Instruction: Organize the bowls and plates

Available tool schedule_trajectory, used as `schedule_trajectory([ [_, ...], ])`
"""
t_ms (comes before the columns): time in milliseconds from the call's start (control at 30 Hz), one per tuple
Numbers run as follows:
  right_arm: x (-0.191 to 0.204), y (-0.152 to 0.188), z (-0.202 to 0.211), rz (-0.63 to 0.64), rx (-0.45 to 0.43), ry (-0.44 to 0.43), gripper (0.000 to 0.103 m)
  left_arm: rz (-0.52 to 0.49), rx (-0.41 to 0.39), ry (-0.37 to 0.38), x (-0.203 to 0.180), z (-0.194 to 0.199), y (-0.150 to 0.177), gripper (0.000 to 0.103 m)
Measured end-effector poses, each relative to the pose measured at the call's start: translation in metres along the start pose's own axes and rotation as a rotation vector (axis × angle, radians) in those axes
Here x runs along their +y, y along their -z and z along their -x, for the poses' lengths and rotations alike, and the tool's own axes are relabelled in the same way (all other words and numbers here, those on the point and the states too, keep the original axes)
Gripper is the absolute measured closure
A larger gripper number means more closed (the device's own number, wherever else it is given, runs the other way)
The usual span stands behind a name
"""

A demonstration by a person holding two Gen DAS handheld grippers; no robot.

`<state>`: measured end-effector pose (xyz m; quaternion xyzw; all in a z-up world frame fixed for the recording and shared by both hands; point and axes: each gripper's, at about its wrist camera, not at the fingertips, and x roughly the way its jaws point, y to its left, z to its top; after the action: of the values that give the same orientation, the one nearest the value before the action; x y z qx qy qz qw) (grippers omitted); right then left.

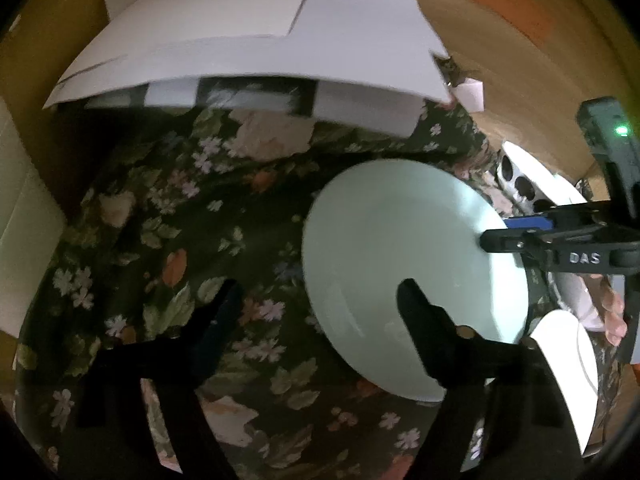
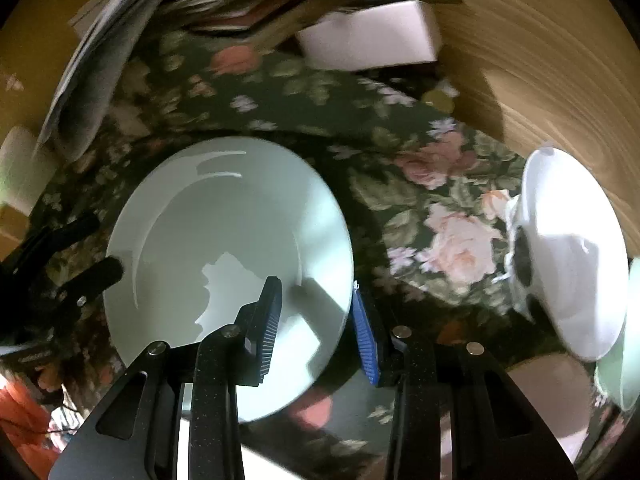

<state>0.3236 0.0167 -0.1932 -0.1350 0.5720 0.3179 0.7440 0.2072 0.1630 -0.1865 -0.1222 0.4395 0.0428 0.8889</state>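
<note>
i see the pale green plate (image 2: 224,264) lying flat on the floral tablecloth (image 2: 440,208). my right gripper (image 2: 316,320) straddles its near right rim, one blue-padded finger (image 2: 268,328) over the plate and the other just outside the edge; the jaws are narrow, with the rim between them, but i cannot tell if the pads press it. my left gripper (image 1: 316,300) stands wide at the plate's left rim, one finger over the plate, one over the cloth. a white bowl (image 2: 576,256) sits well to the right
</note>
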Motion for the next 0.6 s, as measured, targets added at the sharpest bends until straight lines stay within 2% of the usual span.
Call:
schedule_trajectory([
  [133, 0.016, 0.006, -0.001, -0.014, -0.002, -0.061, 0.071, -0.002, 0.017, -0.013, 0.008, 0.000, 0.007, 0.044],
  [267, 0.028, 0.010, -0.003, -0.025, -0.011, -0.068, 0.069, -0.003, 0.016, -0.029, 0.015, 0.001, 0.009, 0.059],
  [600, 0.035, 0.012, -0.016, -0.029, -0.033, -0.035, 0.068, -0.011, 0.021, -0.009, 0.020, 0.002, 0.008, 0.064],
])
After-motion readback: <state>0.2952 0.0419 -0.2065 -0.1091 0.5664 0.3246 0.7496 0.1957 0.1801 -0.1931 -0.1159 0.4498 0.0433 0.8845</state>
